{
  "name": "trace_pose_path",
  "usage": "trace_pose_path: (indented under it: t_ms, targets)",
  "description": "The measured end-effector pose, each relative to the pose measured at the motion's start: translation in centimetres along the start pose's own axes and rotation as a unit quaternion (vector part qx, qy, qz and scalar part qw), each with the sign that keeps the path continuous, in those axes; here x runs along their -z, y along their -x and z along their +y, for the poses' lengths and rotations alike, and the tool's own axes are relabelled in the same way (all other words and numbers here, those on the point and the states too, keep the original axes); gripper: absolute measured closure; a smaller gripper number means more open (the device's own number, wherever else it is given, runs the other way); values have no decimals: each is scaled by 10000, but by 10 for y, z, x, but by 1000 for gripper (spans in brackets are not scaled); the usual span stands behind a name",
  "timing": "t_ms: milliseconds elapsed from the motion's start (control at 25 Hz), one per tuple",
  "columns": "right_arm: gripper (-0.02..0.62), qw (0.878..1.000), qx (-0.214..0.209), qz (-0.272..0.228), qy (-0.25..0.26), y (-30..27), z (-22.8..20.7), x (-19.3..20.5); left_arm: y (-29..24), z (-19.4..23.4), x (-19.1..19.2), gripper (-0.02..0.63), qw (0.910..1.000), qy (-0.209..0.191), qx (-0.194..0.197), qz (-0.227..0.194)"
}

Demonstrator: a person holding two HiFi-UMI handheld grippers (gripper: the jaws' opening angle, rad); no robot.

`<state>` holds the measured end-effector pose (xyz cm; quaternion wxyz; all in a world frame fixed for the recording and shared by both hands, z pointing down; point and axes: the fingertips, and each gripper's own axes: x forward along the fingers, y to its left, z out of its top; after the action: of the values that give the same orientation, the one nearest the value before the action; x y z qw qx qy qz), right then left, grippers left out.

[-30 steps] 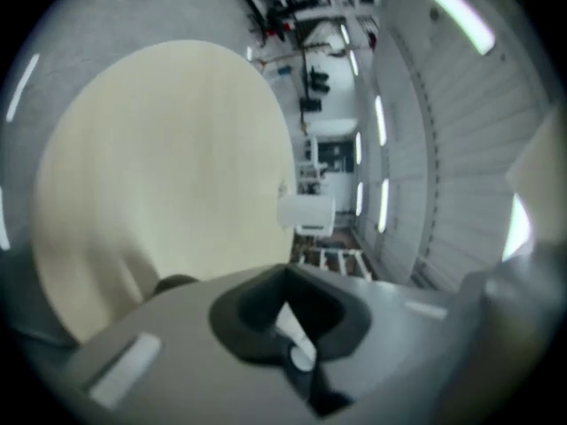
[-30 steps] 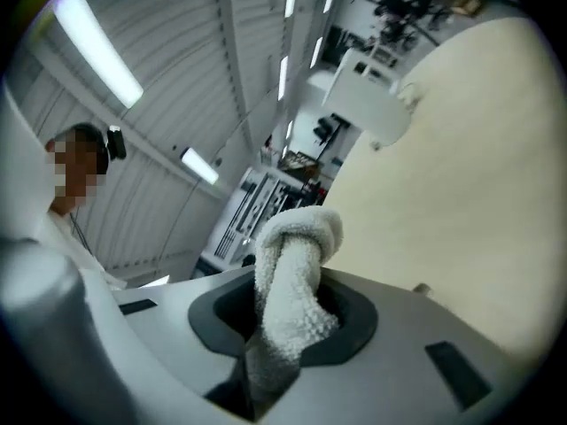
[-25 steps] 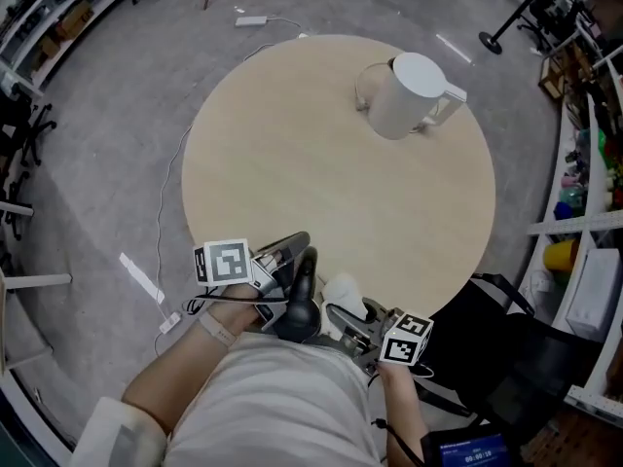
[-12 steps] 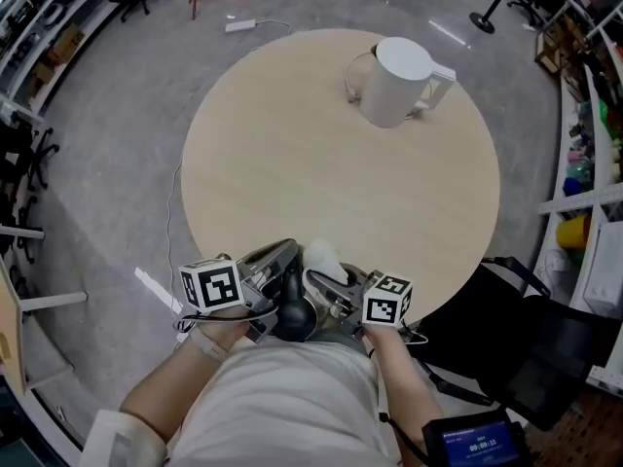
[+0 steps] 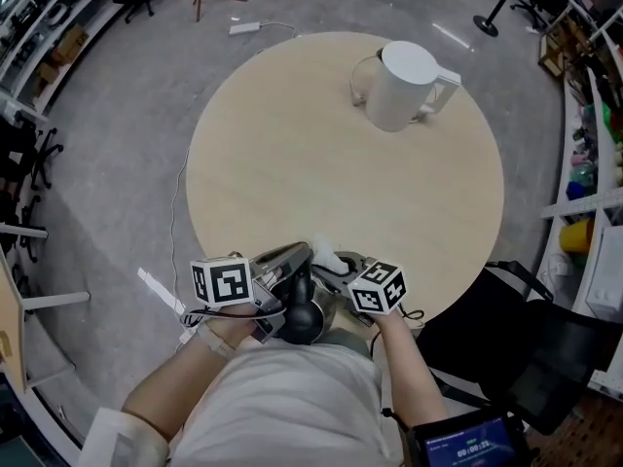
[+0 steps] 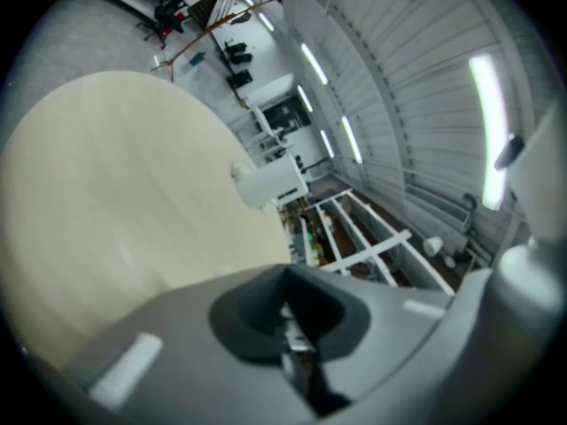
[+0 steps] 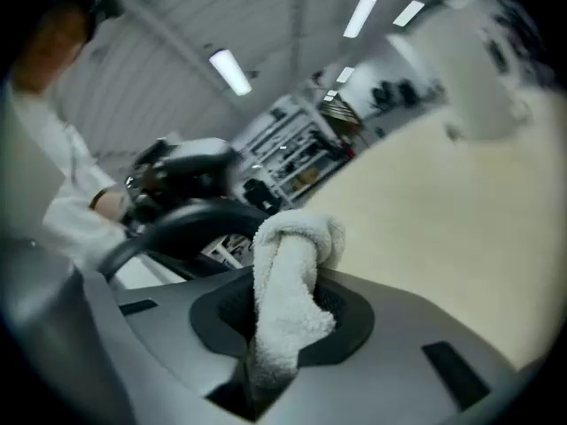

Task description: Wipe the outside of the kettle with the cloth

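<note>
A white kettle (image 5: 401, 87) with a handle and a clear base stands at the far right of the round beige table (image 5: 292, 163). It shows small in the left gripper view as the kettle (image 6: 268, 184) and large at top right as the kettle (image 7: 461, 69) in the right gripper view. A white cloth (image 7: 285, 295) is pinched between the jaws of my right gripper (image 5: 336, 263), which is shut on it. The cloth (image 5: 326, 255) peeks out at the table's near edge. My left gripper (image 5: 292, 261) sits just left of it, shut and holding nothing. Both are far from the kettle.
A black chair (image 5: 506, 329) stands right of the table. Shelving with bottles (image 5: 584, 193) lines the right side. A cable and power strip (image 5: 156, 290) lie on the grey floor at left. Stands and chairs sit beyond the table.
Both grippers have drawn closer together at the table's near edge. The right gripper with the cloth shifted left and forward; the view tilted slightly.
</note>
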<state>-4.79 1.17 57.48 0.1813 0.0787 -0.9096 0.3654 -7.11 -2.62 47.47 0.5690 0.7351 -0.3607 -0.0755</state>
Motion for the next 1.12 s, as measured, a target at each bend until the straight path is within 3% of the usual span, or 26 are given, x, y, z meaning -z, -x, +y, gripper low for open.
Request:
trace_pose_path:
  t_ms: [80,120,160,200,280,320,360,400,520,600,640,680,760,800,840,880,960,1000,1040,1080,1120]
  targets:
    - [503,9921,-770,-56,994,11,34,-20,1,-2,-1,611,9999,-143,-59,-17]
    - [503,9856,-936,58,1406,14,38,-19,2,-3,-2,611,9998,-187,-56,-20]
    - [503,9753,-781,424,2021,12,32,-11,2,-3,-1,611,9998,-208,-43,-4]
    - [503,9525,-412,994,2850,9,21,1,0,-4,0,611,9997,-226,-35,31]
    - [503,8828,139,2035,4232,5,9,17,-4,-5,2,611,9995,-271,-48,123]
    - [503,8608,182,2309,4531,6,12,17,-6,-5,2,611,9995,-268,-48,150]
    - [503,8520,113,2409,4647,8,20,15,-6,-4,2,611,9996,-232,-39,160]
    - [503,8535,-46,2344,4654,13,32,9,-6,-2,2,611,9997,-163,-24,156]
    - [503,8836,-676,1699,4310,33,71,-10,-6,4,1,610,9999,21,23,163]
    - [503,8964,-597,1405,4162,36,67,-12,-13,3,1,607,9995,-16,14,303]
    - [503,8941,-287,1483,4217,32,51,-6,-18,2,2,607,9991,-68,7,428]
    - [503,8825,180,1797,4343,25,27,5,-26,1,4,607,9982,-129,22,585]
    - [503,8397,1123,2702,4575,13,-16,29,-44,-3,6,607,9947,-255,124,984]
    - [505,8259,1375,2975,4588,13,-25,35,-53,-5,7,607,9915,-352,189,1239]
    - [505,8280,1419,3043,4490,16,-23,38,-62,-8,10,607,9866,-501,270,1530]
    - [505,8468,1258,2916,4267,23,-12,40,-69,-12,13,607,9805,-698,368,1801]
    - [503,9155,629,2122,3359,45,20,34,-72,-27,8,607,9728,-1084,618,1953]
    - [503,9500,429,1487,2711,59,32,23,-65,-40,-2,606,9744,-1131,801,1769]
    - [503,9751,410,733,2053,75,38,7,-52,-54,-15,606,9780,-1056,1017,1484]
    - [503,9876,505,-89,1482,92,41,-13,-34,-67,-27,607,9813,-936,1204,1176]
    - [503,9884,602,-896,1072,108,44,-35,-15,-76,-34,606,9839,-847,1288,908]
